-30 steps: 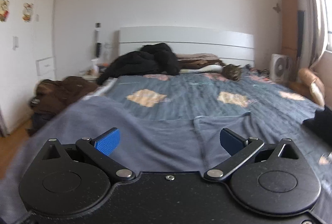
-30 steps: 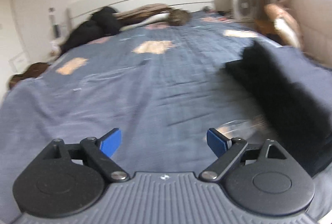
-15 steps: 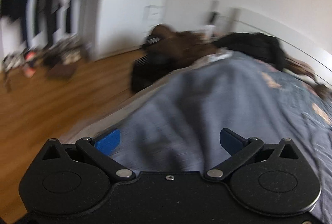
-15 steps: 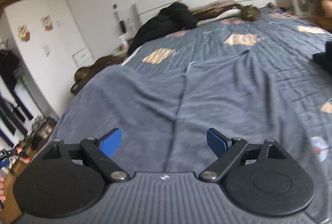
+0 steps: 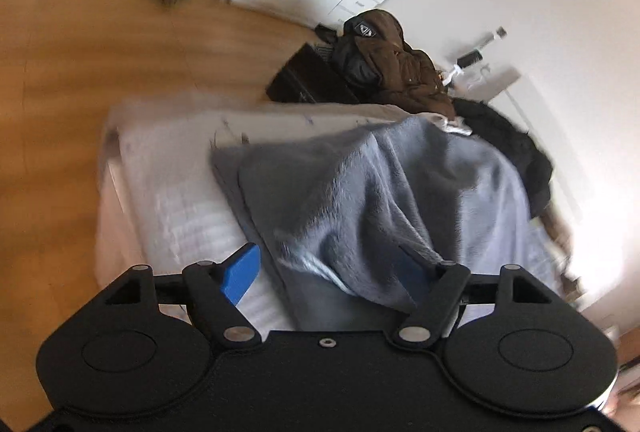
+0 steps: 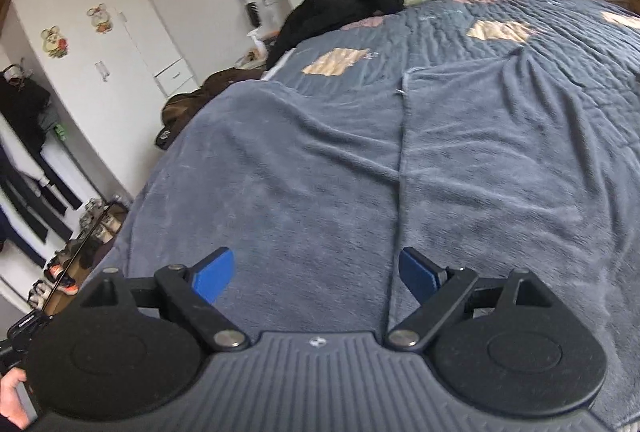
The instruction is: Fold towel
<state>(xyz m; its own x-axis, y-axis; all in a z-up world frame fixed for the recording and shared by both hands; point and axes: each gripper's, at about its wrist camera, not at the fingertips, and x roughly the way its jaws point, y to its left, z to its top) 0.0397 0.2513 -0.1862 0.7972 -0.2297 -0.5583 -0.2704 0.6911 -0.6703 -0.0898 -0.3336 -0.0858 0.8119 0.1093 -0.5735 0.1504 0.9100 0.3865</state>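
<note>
The right wrist view shows the grey-blue towel [image 6: 320, 168] spread with a lengthwise fold line over the near half of the bed [image 6: 500, 16], reaching the bed's left edge, while the left wrist view looks down that edge and shows what the other does not: the towel's corner [image 5: 360, 192] draped over the pale mattress [image 5: 172, 192] above the wooden floor [image 5: 80, 72]. The left gripper [image 5: 326, 270] has its jaws wide open with towel cloth lying between them, unpinched. The right gripper [image 6: 316, 274] hovers over the towel, jaws equally wide, holding nothing.
</note>
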